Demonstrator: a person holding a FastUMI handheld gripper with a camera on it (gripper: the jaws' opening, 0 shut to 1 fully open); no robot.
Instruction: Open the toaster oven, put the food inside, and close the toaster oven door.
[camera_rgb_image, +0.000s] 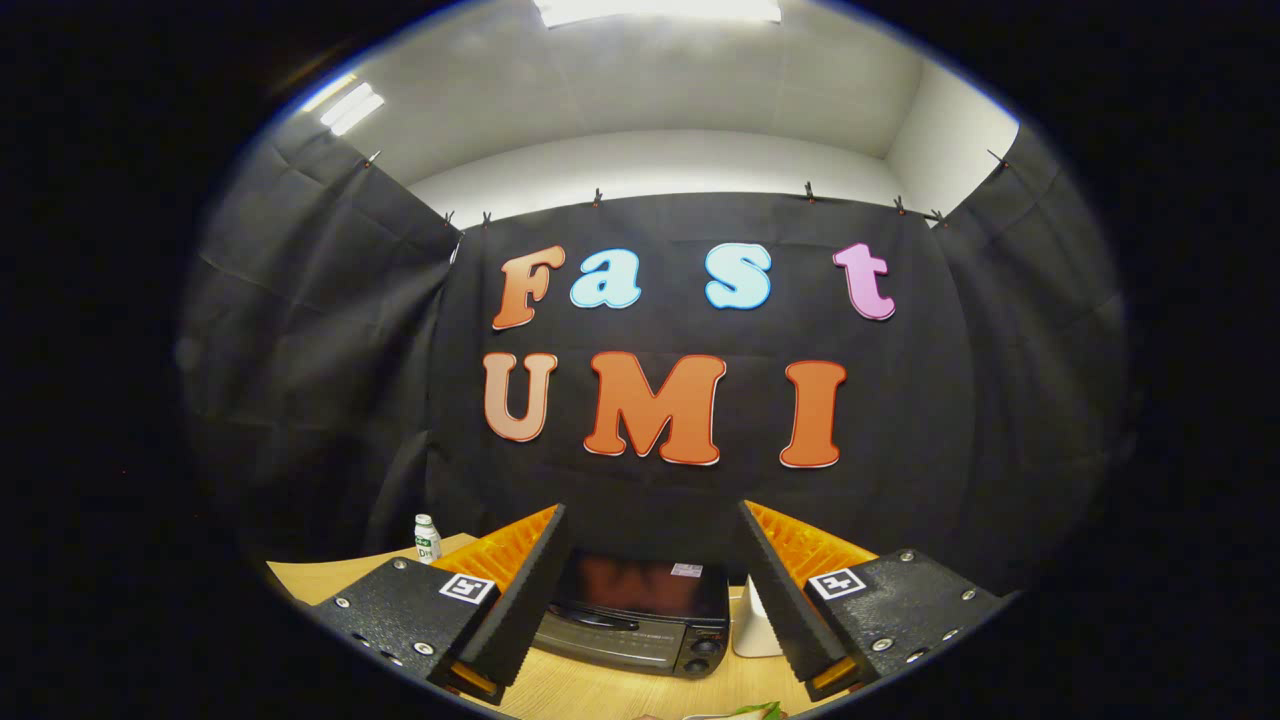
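Black cloth hangs behind a wooden table (590, 690), and on this table stands the toaster oven (640, 615), a dark box with its glass door facing the camera. The door looks closed, with its handle (598, 620) running across below the glass and two knobs (702, 655) at the right side. A small white bottle (427, 538) stands far to the left, well apart from the oven, and a white object (752, 628) stands just beside the oven on its right.

The gripper (655, 590) is wide open and holds nothing; its two fingers stand apart, and the oven is seen between them, some way ahead. At the near edge of the table, below the fingers, a small piece of something green and white shows, probably the food (757, 711), but it is too cut off to tell clearly.

I judge that the task is at its first step: the door is not yet opened and the food is not yet taken. The next move probably calls for bringing the fingers down and forward to the handle, closing on it or hooking it, and pulling the door outward and down.
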